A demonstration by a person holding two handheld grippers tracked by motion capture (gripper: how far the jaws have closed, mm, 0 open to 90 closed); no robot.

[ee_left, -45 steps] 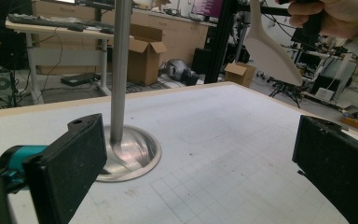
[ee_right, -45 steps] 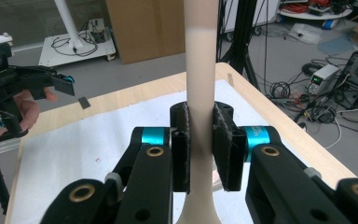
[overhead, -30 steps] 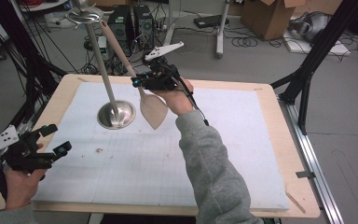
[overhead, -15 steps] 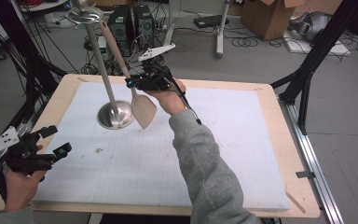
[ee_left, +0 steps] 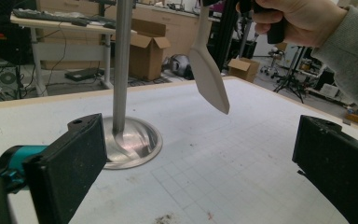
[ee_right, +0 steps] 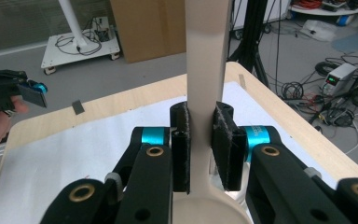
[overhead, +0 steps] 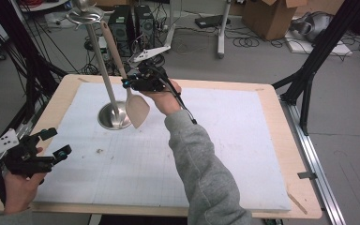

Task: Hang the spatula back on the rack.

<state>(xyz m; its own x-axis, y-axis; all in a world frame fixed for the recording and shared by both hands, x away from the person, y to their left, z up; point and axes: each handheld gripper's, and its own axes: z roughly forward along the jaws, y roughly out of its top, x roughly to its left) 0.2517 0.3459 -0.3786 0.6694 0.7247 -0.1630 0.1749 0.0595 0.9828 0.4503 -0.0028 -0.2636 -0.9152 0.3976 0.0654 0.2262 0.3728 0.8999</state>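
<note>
A beige spatula [overhead: 138, 110] hangs blade-down over the white mat, its long handle leaning up toward the ring at the top of a metal stand [overhead: 101, 65]. My right gripper [overhead: 130, 84] is shut on the spatula's neck; in the right gripper view the pads clamp the spatula [ee_right: 207, 56] from both sides at my right gripper [ee_right: 200, 144]. The blade [ee_left: 209, 77] floats just right of the stand's round base [ee_left: 130, 142]. My left gripper [overhead: 57, 142] rests at the table's front left, open with nothing between its jaws [ee_left: 203, 161].
A white gridded mat [overhead: 243, 140] covers the wooden tabletop [overhead: 286, 112]. Black frame struts stand at the left and right of the table. Cables, cardboard boxes and computer cases lie on the floor beyond the far edge.
My right hand has carried the spatula leftward, so the blade now hangs right beside the stand's base and pole. The left gripper has stayed put.
</note>
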